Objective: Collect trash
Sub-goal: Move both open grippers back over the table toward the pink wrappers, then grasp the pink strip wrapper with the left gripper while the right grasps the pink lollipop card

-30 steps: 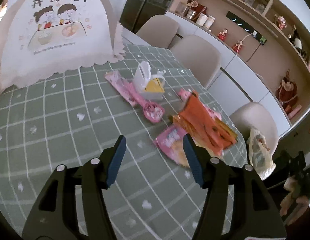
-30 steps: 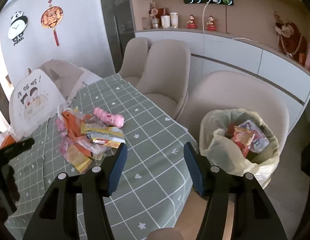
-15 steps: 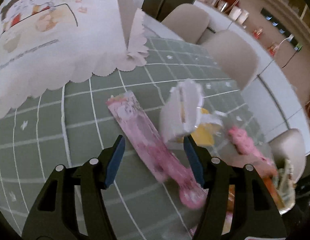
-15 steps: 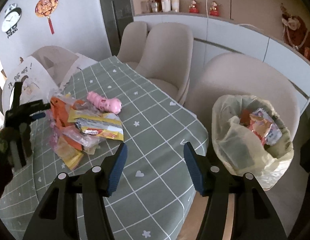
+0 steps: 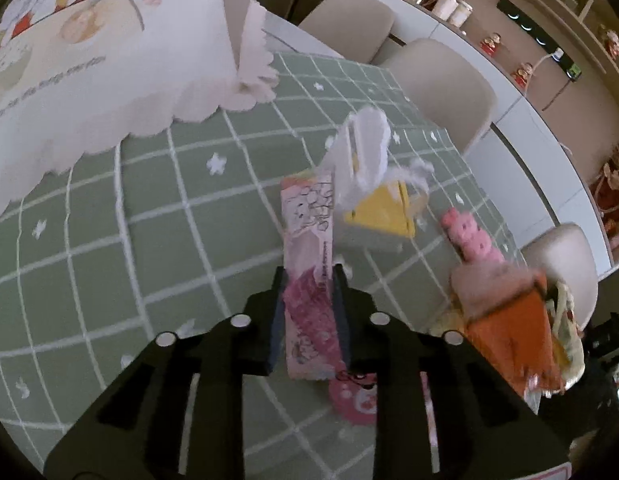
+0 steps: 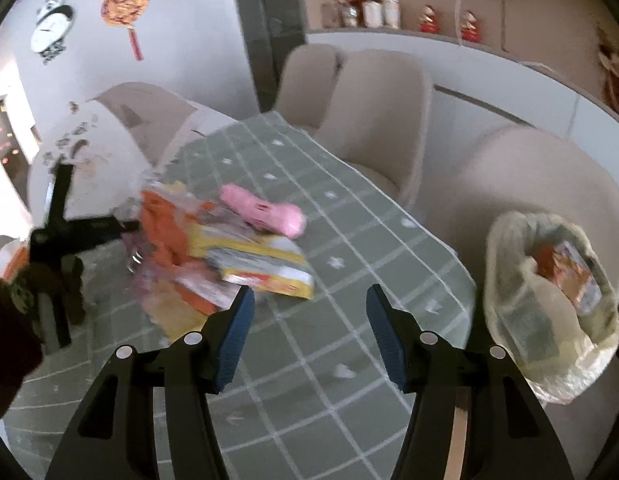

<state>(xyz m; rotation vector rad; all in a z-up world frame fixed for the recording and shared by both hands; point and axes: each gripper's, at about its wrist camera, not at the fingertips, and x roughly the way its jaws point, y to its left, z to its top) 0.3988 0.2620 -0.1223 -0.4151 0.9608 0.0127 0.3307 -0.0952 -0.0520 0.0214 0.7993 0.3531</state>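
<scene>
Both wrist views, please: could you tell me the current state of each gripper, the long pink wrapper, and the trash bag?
left gripper: jaws closing, pads against the long pink wrapper.
right gripper: open, nothing between the fingers, above the tablecloth.
long pink wrapper: clamped at its near end, far end sticking out past the fingers.
trash bag: open at the top, wrappers already inside.

Both claws are showing matte black plastic arms with long cut-out slots and round silver screw heads at the joints. The left claw (image 5: 307, 304) is carrying dark blue pads on its fingers, and the right claw (image 6: 309, 336) is wearing ribbed blue pads (image 6: 235, 334) of the same make.
</scene>
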